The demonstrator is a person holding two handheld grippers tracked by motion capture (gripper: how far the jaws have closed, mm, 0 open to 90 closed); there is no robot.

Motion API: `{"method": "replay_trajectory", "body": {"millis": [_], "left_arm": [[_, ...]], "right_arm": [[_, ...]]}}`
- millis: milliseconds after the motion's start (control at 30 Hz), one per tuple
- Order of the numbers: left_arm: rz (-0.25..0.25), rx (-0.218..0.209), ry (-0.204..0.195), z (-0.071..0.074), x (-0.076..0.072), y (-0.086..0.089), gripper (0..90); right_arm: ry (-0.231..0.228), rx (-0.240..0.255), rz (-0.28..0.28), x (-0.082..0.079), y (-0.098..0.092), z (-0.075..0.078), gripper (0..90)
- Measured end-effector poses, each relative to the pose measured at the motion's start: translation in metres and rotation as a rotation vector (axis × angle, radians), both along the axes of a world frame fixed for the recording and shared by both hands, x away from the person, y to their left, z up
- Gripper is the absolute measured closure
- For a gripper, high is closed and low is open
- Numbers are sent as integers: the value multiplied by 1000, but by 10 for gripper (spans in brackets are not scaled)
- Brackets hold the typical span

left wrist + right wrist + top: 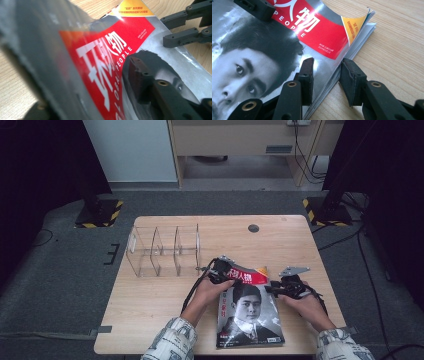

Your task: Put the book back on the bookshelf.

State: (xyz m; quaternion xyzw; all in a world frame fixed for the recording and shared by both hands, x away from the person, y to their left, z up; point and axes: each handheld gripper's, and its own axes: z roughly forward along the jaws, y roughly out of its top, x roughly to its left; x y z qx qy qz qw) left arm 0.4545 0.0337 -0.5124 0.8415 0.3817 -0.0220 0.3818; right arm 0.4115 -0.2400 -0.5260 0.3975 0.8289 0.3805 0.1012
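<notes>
One magazine (pixel 248 307) on our tabletop (pixel 150 305), one clear three-bay organizer (pixel 165 251) empty, our left gripper (pixel 223 274) clamps its curled cover, our right gripper (pixel 278 287) straddles its edge, unclenched.

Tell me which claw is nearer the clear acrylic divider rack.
Left. The left claw sits at the top left corner of the glossy magazine, just right of the clear acrylic divider rack. The right claw is at the magazine's right edge, farther off.

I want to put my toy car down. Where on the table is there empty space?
Bare wood lies on the table in front of the clear organizer, left of the magazine, and along the far right side near the round hole. It is crowded around the magazine, where both hands work.
</notes>
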Motion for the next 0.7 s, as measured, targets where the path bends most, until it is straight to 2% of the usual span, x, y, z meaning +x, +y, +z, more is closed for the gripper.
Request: {"method": "replay_trajectory", "body": {"millis": [100,233,367,433,533,700], "left_arm": [[12,-18,20,3,0,2,776],[20,-33,21,5,-1,1,803],[23,-36,2,9,-4,0,810],[24,-37,-8,12,-6,0,812],[15,-38,-25,18,-9,-1,816],[13,-48,-38,23,-11,0,828]], "right_arm": [[1,8,6,-1,-1,0,634],[-1,13,10,-3,-1,2,622],[-15,27,-18,-4,-6,5,588],[0,32,-48,-3,-8,3,558],[4,16,-50,-2,-8,0,523],[-15,41,-70,-2,-10,5,519]]}}
